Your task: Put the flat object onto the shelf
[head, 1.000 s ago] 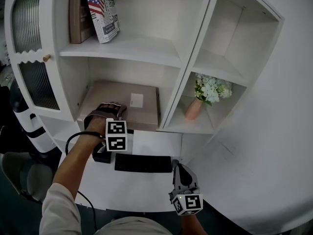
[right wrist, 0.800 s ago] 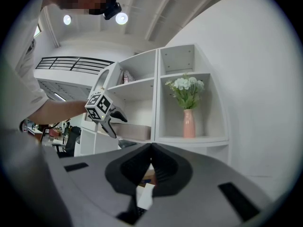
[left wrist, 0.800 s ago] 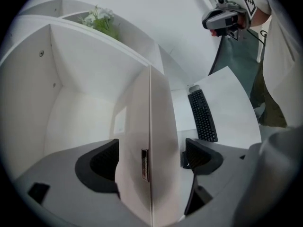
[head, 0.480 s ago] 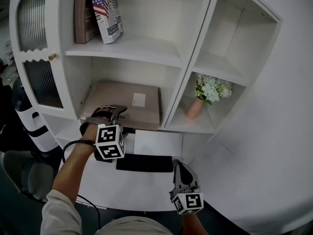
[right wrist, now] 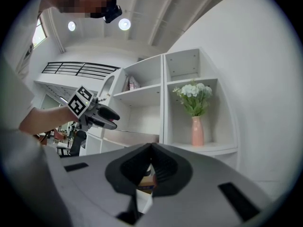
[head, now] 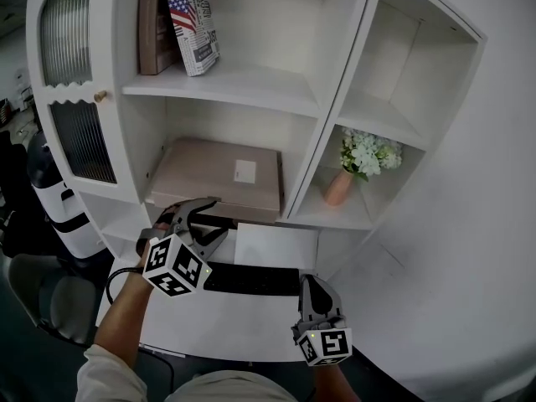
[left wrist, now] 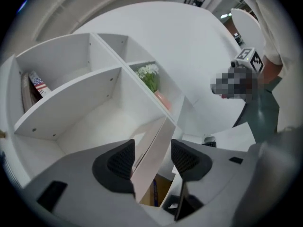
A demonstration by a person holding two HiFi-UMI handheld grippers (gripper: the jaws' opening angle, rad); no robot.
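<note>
White shelf unit [head: 251,90] stands over a pale counter [head: 209,329]. On its lower left shelf the flat box [head: 219,174] already lies flat, so the placing step looks nearly done. The left gripper [head: 218,218] is at the box's front edge; its jaws are closing, with the edge seen in the gap but, it seems, not pinched. The right gripper [head: 308,281] hangs low with its jaws pressed together and empty. Next, I think, the left one only needs to back away cleanly.

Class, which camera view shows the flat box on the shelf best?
Head view: the flat box shows its whole top and label. Left gripper view gives only its near edge; right gripper view, a thin strip.
</note>
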